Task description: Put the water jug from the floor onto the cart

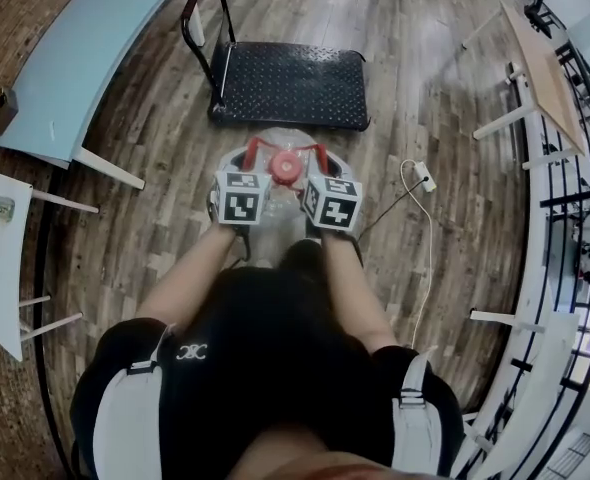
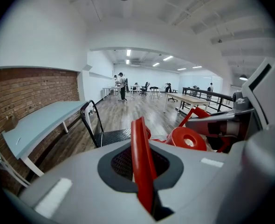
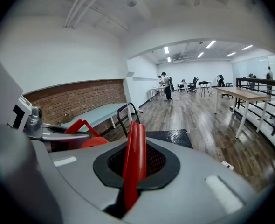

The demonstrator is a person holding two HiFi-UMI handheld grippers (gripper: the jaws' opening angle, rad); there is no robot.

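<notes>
The clear water jug (image 1: pixel 267 146) with a red cap (image 1: pixel 287 168) hangs just before the person's knees, near the front edge of the black cart (image 1: pixel 290 83). Its red handle (image 1: pixel 285 144) arches over the cap. My left gripper (image 1: pixel 249 164) is shut on the handle's left side, and the red strap (image 2: pixel 141 167) runs up between its jaws. The right gripper (image 1: pixel 324 166) is shut on the right side, with the strap (image 3: pixel 134 164) pinched the same way. The cap (image 2: pixel 188 138) shows beside the left jaws. The cart (image 2: pixel 115 136) (image 3: pixel 171 137) lies ahead in both gripper views.
The cart's upright push bar (image 1: pixel 201 18) stands at its left end. A light blue table (image 1: pixel 85 58) and a white table (image 1: pixel 0 253) are at the left. At the right are a wooden table (image 1: pixel 543 68), a railing (image 1: pixel 575 203) and a power strip with white cable (image 1: pixel 423 180).
</notes>
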